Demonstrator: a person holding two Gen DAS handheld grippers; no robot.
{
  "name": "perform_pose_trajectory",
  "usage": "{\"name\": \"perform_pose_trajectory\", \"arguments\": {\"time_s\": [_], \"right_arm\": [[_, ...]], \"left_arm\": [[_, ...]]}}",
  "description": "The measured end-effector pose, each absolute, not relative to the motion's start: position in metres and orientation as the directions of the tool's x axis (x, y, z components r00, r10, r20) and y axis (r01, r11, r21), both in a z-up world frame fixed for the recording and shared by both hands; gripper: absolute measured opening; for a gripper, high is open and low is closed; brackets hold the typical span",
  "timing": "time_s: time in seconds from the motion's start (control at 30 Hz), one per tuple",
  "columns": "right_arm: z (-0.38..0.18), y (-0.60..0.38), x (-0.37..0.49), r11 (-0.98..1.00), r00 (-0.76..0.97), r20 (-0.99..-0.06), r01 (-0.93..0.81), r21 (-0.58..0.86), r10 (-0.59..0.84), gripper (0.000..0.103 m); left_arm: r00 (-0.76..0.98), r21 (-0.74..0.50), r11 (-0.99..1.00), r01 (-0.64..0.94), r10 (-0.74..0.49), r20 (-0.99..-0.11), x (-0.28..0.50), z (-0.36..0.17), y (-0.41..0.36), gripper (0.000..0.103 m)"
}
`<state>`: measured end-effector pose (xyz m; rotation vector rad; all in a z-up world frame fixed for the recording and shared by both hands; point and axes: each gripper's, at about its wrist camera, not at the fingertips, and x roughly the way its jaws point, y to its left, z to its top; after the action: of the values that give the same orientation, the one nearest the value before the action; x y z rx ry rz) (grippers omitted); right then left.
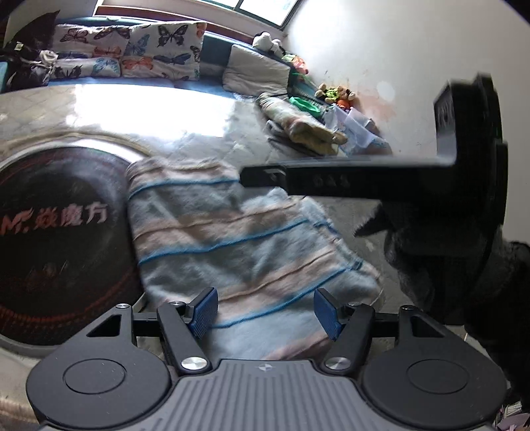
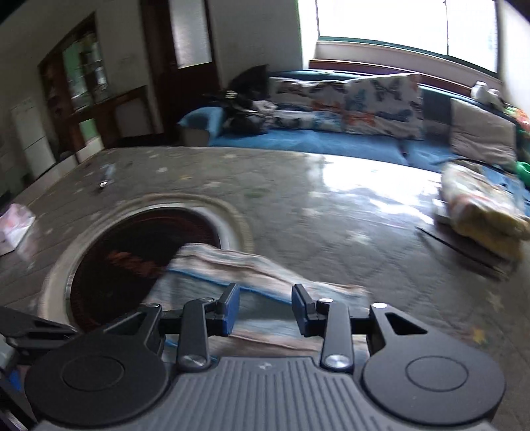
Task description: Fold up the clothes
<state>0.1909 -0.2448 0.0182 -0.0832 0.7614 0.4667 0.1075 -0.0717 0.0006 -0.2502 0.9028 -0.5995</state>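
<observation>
On the quilted grey mat (image 1: 205, 139), just right of a round black insert with red lettering (image 1: 56, 232), lies the striped cloth (image 1: 238, 238): pale blue, beige and grey bands with thin bright-blue lines, folded into a rough rectangle, its left edge overlapping the black circle's rim. Left gripper (image 1: 266, 311) sits at the near edge of the cloth, blue pads spread wide, nothing between them, cloth showing through the gap. Can't tell if the pads touch the fabric. Right gripper (image 1: 265, 177) reaches in from the right in the left wrist view, a black bar ending over the far right part of the cloth, above it; a dark sleeve (image 1: 430, 265) sits behind it at right.

Right wrist view: right gripper (image 2: 265, 310) pads also apart, empty, with the striped cloth (image 2: 232, 265) blurred just beyond and under them, its far left corner over the black circle (image 2: 132, 258). Motion blur across this view.

Far side: blue cushioned bench (image 2: 298, 141) under a window (image 2: 397, 23), butterfly-print pillows (image 1: 132, 49), a grey cushion (image 1: 255, 71). Far right on the mat, a stack of folded pale yellow and pink fabric (image 1: 298, 122), with small plush toys (image 1: 338, 94) beyond it by the wall. Far left in the right wrist view, a dark wooden door (image 2: 179, 59).
</observation>
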Motion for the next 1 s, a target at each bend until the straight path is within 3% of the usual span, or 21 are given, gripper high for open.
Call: {"name": "perform_pose_trajectory", "arguments": {"time_s": [0.43,0.77,1.0], "right_arm": [[-0.008,-0.208,0.234,0.906,0.581,-0.741,-0.415,0.087,0.338,0.033],[0.004,-0.173,0.207,0.831,0.549,-0.74,-0.556,0.023,0.388,0.034],[-0.01,-0.167,0.223,0.85,0.544,-0.753,-0.525,0.039,0.371,0.033]], "left_arm": [[0.463,-0.455,0.799,0.393,-0.6,-0.653,0.098,-0.003,-0.062,0.068],[0.468,-0.468,0.796,0.383,-0.604,-0.645,0.092,-0.002,-0.055,0.068],[0.465,-0.464,0.796,0.389,-0.604,-0.647,0.092,-0.003,-0.058,0.068]]}}
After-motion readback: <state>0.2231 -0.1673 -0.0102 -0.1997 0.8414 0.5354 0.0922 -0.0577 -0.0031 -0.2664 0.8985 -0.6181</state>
